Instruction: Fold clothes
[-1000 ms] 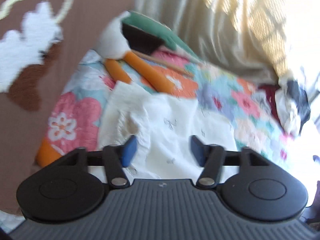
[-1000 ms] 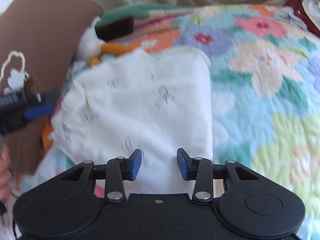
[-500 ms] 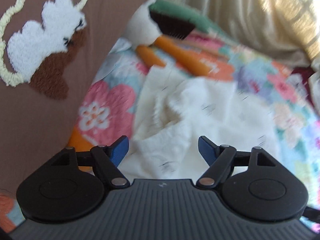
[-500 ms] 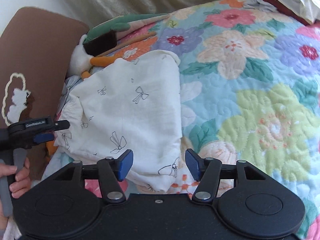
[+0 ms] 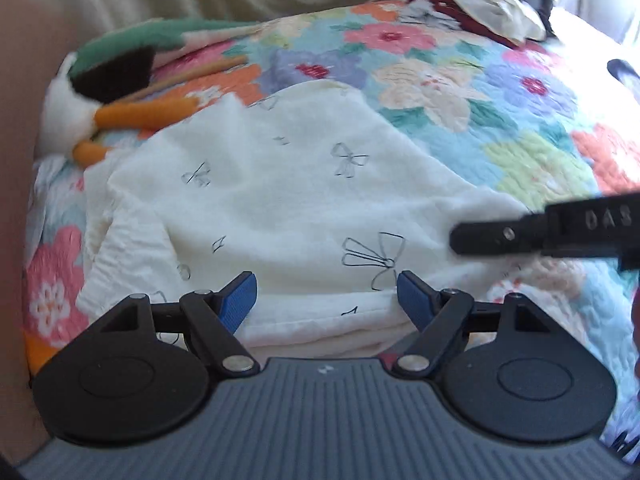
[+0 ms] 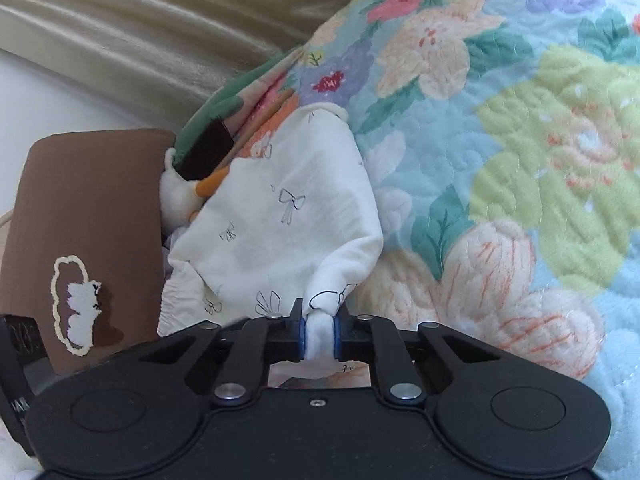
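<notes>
Two grippers work the white garment [image 5: 304, 208] on the quilt [image 6: 540, 152]: right gripper [image 6: 319, 338] pinches its corner to lift it; left gripper [image 5: 326, 300] hovers spread wide just before its hem.

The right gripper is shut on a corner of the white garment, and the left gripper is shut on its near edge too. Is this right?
Not quite. The right gripper is shut on the garment, but the left wrist view shows the left gripper open, its fingers apart over the near edge, gripping nothing.
</notes>
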### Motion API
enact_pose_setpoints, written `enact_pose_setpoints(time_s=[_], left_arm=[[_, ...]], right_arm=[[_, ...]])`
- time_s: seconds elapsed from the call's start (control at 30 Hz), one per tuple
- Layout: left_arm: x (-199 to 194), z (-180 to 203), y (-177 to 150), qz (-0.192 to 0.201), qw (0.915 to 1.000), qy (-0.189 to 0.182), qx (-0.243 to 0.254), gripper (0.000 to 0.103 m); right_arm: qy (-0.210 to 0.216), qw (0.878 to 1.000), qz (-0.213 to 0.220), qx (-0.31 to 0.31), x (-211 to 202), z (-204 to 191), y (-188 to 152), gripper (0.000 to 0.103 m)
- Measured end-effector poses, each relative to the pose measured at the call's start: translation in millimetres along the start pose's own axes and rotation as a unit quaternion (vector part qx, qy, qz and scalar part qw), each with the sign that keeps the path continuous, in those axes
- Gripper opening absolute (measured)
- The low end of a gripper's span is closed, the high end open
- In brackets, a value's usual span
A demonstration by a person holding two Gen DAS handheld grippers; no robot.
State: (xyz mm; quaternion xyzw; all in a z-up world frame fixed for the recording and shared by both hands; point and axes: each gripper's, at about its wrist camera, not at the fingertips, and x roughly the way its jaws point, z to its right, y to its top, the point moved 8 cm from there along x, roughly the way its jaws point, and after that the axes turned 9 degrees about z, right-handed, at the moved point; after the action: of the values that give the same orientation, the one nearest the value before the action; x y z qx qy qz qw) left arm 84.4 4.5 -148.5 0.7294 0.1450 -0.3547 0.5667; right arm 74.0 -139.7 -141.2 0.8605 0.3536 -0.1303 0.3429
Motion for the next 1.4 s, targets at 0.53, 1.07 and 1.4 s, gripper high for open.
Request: enact_pose_setpoints(time_s=[0.53, 1.07, 1.4], left_arm=[[-4, 128, 1, 0.106, 0.9805, 0.015, 0.165, 0.079], [-23, 148, 18, 0.155, 0.9749, 0.038, 0.155, 0.013], [-40, 82, 22, 0.117, 0.9929, 0.020, -0.004, 0.009]], right_arm=[[-0.011, 0.999, 0.024, -0.032, -46, 5, 29, 0.014], [-0.015, 0.997, 0.012, -0.073, -85, 7, 45, 0.014], [-0.034, 0.999, 0.025, -0.005, -72, 27, 66, 0.081]])
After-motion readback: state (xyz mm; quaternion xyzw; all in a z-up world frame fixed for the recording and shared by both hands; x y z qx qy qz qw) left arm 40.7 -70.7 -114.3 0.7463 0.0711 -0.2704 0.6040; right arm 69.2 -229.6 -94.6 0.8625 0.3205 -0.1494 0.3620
